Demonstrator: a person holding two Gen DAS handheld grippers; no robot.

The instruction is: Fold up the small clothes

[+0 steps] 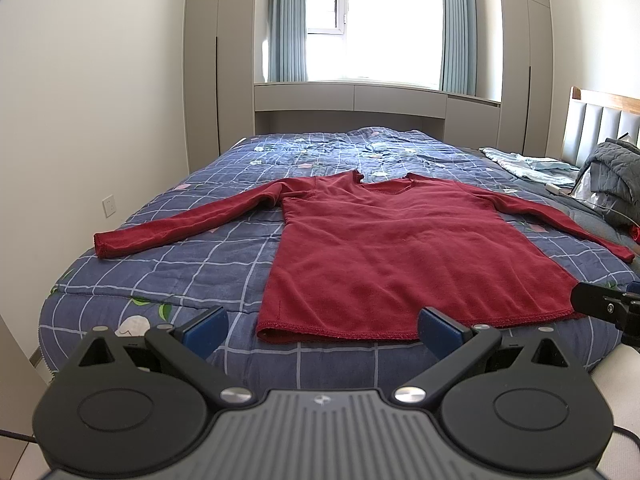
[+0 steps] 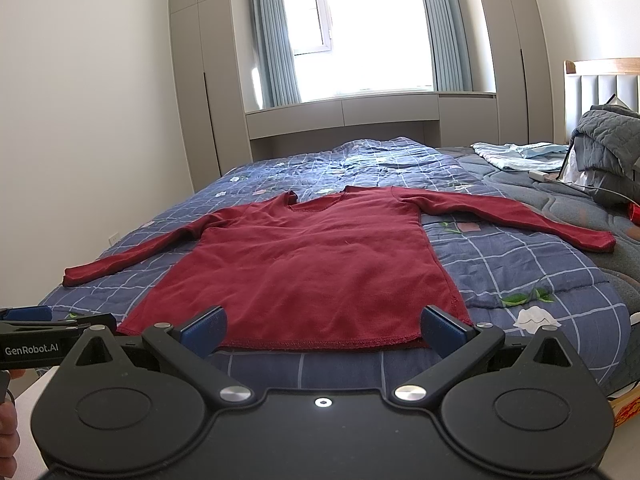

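item: red long-sleeved top (image 1: 400, 248), laid flat and face up on a blue checked quilt (image 1: 192, 264), both sleeves spread outward, no fold yet made. long axis ran from the hem, at the near edge of the bed, away to the neckline on the window side; the sleeves lay across that axis.

left gripper (image 1: 322, 330): fingers spread wide, holding nothing, hovering at the foot of the bed just short of the hem. the hem's left corner (image 1: 266, 330) lay between the two blue pads, ahead of them; the left sleeve cuff (image 1: 105, 246) lay well ahead and to the left.

right gripper (image 2: 323, 330): fingers likewise wide and empty, apart from the cloth. the hem ran across between its pads, with the right hem corner (image 2: 460, 320) just ahead of the right pad; the right sleeve cuff (image 2: 596, 242) lay far ahead and to the right.

judgement: each gripper stood nearest its own hem corner, neither nearer than the other; whether sleeves or hem came first could not be told.

surroundings: grey quilted bundle (image 2: 608, 148) and pale blue cloth (image 2: 520, 154) near the headboard, a white cable beside them, well apart from the top. a small red object (image 2: 634, 212) lay near the right cuff. nothing lay on the top itself or between fingers and hem.
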